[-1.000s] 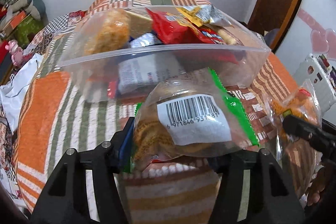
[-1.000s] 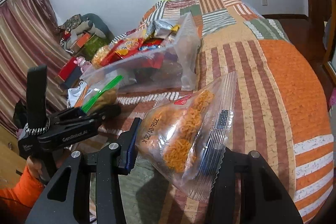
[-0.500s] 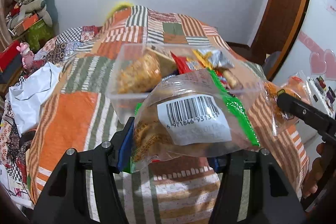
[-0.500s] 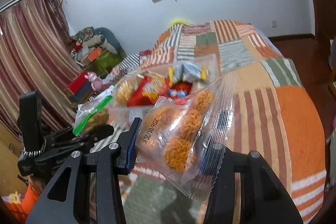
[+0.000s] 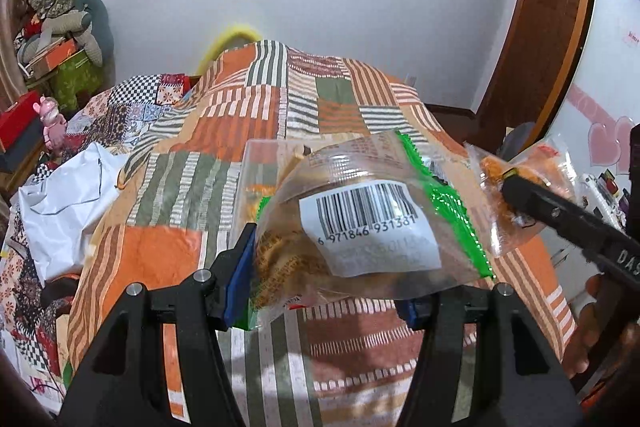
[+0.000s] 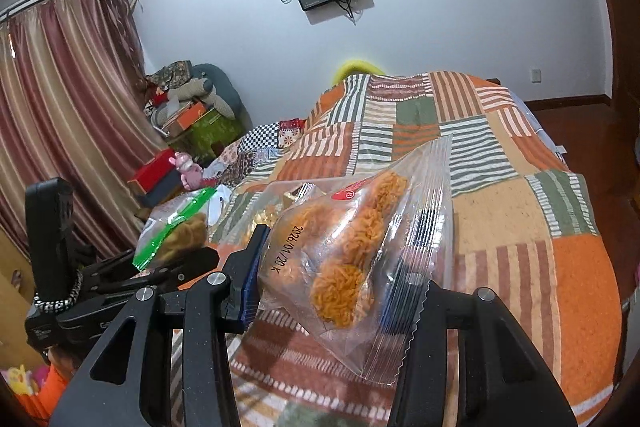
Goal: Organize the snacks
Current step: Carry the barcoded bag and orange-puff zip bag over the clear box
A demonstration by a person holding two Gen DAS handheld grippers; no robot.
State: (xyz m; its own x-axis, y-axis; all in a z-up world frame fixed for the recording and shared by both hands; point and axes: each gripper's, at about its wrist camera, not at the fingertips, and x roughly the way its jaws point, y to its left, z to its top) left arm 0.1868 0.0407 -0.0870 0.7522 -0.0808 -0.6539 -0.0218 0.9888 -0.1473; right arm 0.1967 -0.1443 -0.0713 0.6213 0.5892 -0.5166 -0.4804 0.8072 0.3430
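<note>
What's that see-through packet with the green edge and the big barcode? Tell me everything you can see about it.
The green-edged packet is a clear, crinkly plastic pouch with a bright green serrated seal along one side and a white barcode sticker. Golden-brown, crumbly-looking snack pieces fill it. It lies tilted, lifted above the patchwork bedspread, pinched between the blue pads of the left claw. Nothing else seems to touch it; in the right wrist view it appears at the left.
</note>
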